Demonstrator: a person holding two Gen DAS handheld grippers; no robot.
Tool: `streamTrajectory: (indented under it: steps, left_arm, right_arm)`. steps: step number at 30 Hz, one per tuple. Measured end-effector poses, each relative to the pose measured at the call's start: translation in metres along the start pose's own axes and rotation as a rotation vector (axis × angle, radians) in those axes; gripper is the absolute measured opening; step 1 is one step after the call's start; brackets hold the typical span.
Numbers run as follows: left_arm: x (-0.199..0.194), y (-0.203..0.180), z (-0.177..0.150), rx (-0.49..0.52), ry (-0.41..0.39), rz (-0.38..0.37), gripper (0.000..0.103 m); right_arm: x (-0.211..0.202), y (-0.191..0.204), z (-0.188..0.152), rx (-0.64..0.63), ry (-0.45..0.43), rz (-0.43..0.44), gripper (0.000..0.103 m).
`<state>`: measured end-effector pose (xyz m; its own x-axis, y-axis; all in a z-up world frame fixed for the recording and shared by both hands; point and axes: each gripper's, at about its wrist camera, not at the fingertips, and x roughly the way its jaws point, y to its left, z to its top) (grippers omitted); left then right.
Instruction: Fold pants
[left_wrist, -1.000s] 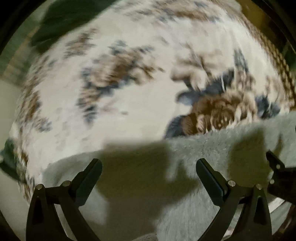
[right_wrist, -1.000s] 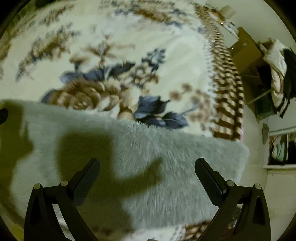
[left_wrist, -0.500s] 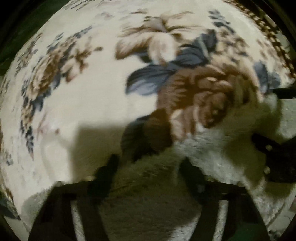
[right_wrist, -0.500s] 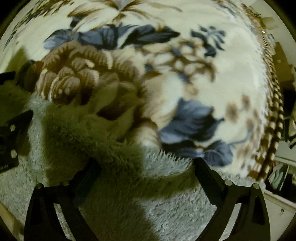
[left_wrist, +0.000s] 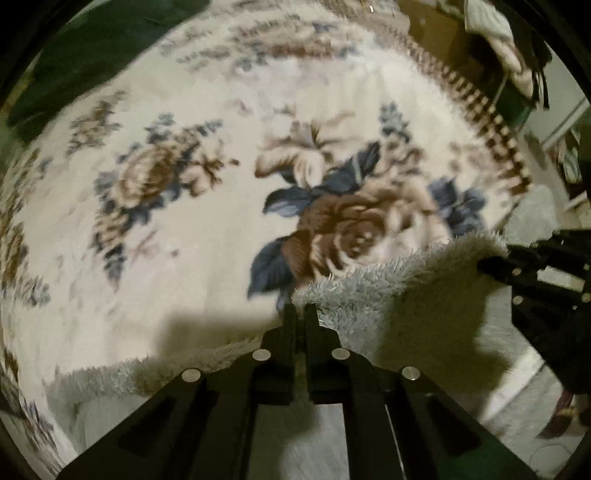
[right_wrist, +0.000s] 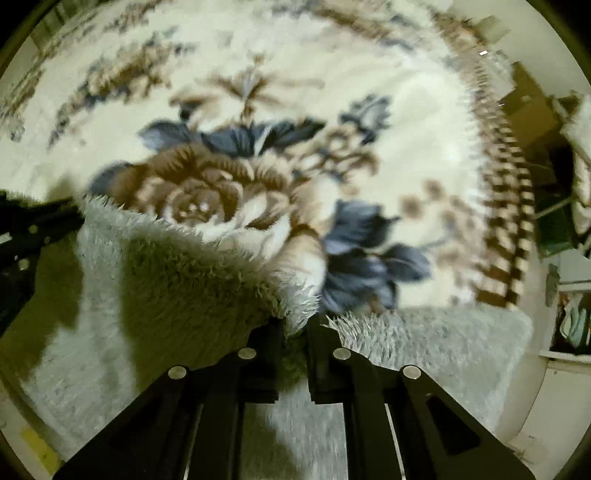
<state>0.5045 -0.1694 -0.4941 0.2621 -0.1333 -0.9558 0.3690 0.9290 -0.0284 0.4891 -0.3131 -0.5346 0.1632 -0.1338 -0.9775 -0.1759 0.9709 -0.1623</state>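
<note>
Two handheld grippers pinched the raised far edge of the fluffy grey pants, which lay spread over a floral blanket. The left gripper had its jaws closed on the pile at the edge's left end. The right gripper was clamped the same way on the edge; in the left view it appeared at three o'clock, just beside the lifted fabric. From twelve o'clock round to nine, bare blanket stretched open beyond the edge. The blanket's brown checked border ran from one to four o'clock in the right view, and past it stood a dim room with furniture and hanging cloth. A dark green cloth lay at eleven o'clock in the left view.
</note>
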Motion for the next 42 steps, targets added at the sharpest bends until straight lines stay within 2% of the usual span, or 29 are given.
streamTrajectory:
  steps: [4, 7, 9, 13, 15, 18, 22, 23, 24, 25, 26, 27, 28, 29, 30, 34, 36, 38, 42]
  left_arm:
    - [-0.044, -0.007, -0.032, -0.072, -0.045, -0.012, 0.002]
    - [-0.076, -0.015, -0.071, -0.123, -0.060, -0.022, 0.002]
    - [-0.095, -0.025, -0.104, -0.153, -0.050, -0.028, 0.002]
    - [-0.116, -0.049, -0.178, -0.233, 0.012, -0.047, 0.002]
    - [-0.113, -0.063, -0.212, -0.247, 0.056, -0.043, 0.002]
    - [-0.084, -0.082, -0.258, -0.266, 0.155, -0.042, 0.002]
    - [-0.032, -0.096, -0.296, -0.259, 0.277, 0.004, 0.007]
    - [-0.023, -0.096, -0.301, -0.272, 0.301, 0.004, 0.007]
    - [-0.020, -0.096, -0.303, -0.282, 0.306, 0.005, 0.009]
    - [-0.020, -0.094, -0.304, -0.297, 0.304, 0.005, 0.011]
    - [-0.023, -0.092, -0.304, -0.314, 0.294, -0.008, 0.014]
    - [-0.028, -0.089, -0.303, -0.332, 0.279, -0.013, 0.028]
    - [-0.033, -0.087, -0.302, -0.344, 0.266, -0.012, 0.047]
    - [-0.041, -0.085, -0.299, -0.354, 0.247, -0.007, 0.058]
    - [-0.047, -0.083, -0.295, -0.361, 0.227, 0.003, 0.071]
    - [-0.075, -0.081, -0.272, -0.376, 0.052, 0.090, 0.073]
    - [-0.069, -0.087, -0.254, -0.355, 0.019, 0.119, 0.077]
    - [-0.056, -0.089, -0.239, -0.346, 0.012, 0.118, 0.077]
    - [-0.035, -0.098, -0.200, -0.308, 0.002, 0.144, 0.077]
  right_arm:
    - [-0.057, 0.000, -0.041, 0.033, -0.074, 0.007, 0.010]
    - [-0.084, -0.008, -0.075, 0.042, -0.101, 0.020, 0.010]
    - [-0.104, -0.006, -0.111, 0.027, -0.115, 0.015, 0.010]
    - [-0.116, 0.004, -0.182, 0.002, -0.105, 0.004, 0.010]
    - [-0.116, 0.008, -0.218, 0.007, -0.079, 0.015, 0.010]
    - [-0.099, 0.018, -0.274, 0.004, 0.000, 0.033, 0.010]
    - [-0.051, 0.029, -0.325, -0.006, 0.138, 0.066, 0.012]
    - [-0.040, 0.031, -0.333, -0.005, 0.160, 0.074, 0.016]
    - [-0.034, 0.031, -0.338, -0.003, 0.175, 0.093, 0.019]
    - [-0.027, 0.030, -0.343, 0.003, 0.207, 0.116, 0.028]
    - [-0.026, 0.028, -0.346, 0.018, 0.215, 0.125, 0.042]
    - [-0.029, 0.023, -0.348, 0.044, 0.211, 0.139, 0.050]
    - [-0.036, 0.016, -0.350, 0.071, 0.199, 0.158, 0.067]
    - [-0.043, 0.009, -0.350, 0.096, 0.187, 0.170, 0.079]
    - [-0.050, 0.002, -0.350, 0.121, 0.174, 0.178, 0.082]
    - [-0.080, -0.043, -0.332, 0.272, 0.101, 0.176, 0.086]
    - [-0.082, -0.062, -0.310, 0.317, 0.077, 0.136, 0.086]
    - [-0.076, -0.082, -0.283, 0.359, 0.047, 0.074, 0.086]
    - [-0.046, -0.105, -0.226, 0.429, 0.037, 0.016, 0.086]
